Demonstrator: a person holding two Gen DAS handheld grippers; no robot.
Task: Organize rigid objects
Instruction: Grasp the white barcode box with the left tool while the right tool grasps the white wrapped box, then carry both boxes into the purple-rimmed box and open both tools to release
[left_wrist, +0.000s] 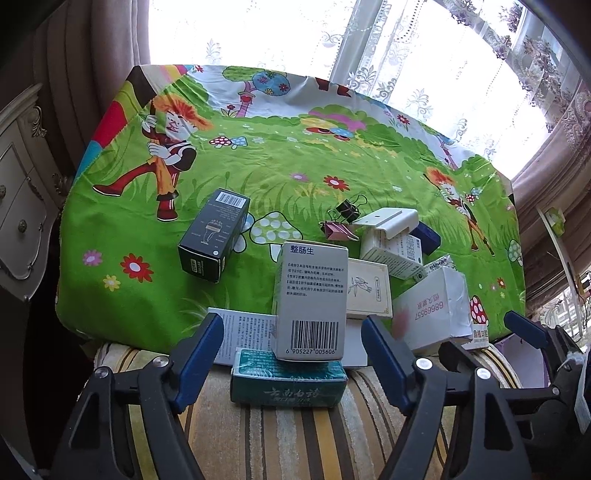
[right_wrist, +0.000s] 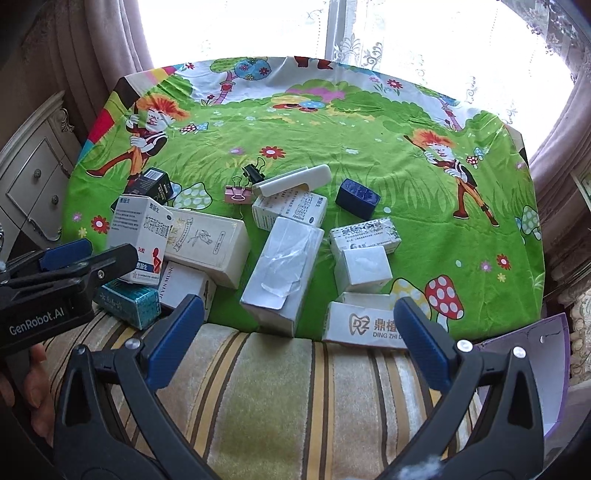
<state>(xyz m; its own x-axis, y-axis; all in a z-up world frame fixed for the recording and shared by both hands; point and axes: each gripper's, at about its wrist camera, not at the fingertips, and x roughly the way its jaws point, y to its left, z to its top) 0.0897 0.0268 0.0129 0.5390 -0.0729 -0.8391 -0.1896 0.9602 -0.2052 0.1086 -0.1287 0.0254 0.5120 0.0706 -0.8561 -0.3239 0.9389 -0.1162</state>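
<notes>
Left wrist view: the left gripper (left_wrist: 293, 343) stands wide open at the bottom of the frame, holding nothing. Between its blue pads an upright white medicine box (left_wrist: 312, 301) rests on a teal box (left_wrist: 288, 384), which lies at the near edge of the green cartoon cloth (left_wrist: 295, 162) and partly on the striped cushion (left_wrist: 295, 443). A black box (left_wrist: 214, 236) lies apart at left centre. White boxes crowd the right centre; the upper cloth is open.

Right wrist view: the right gripper (right_wrist: 299, 332) is also spread wide and empty, low in the frame over the cushion. A long white box (right_wrist: 282, 273) lies just beyond the pads, a dental-logo box (right_wrist: 365, 326) near the right pad. The left gripper enters from the left edge beside the medicine box. A dark blue block (right_wrist: 357, 197) sits apart at upper centre, and two binder clips (right_wrist: 243, 184) lie near a white plastic piece (right_wrist: 295, 179).
</notes>
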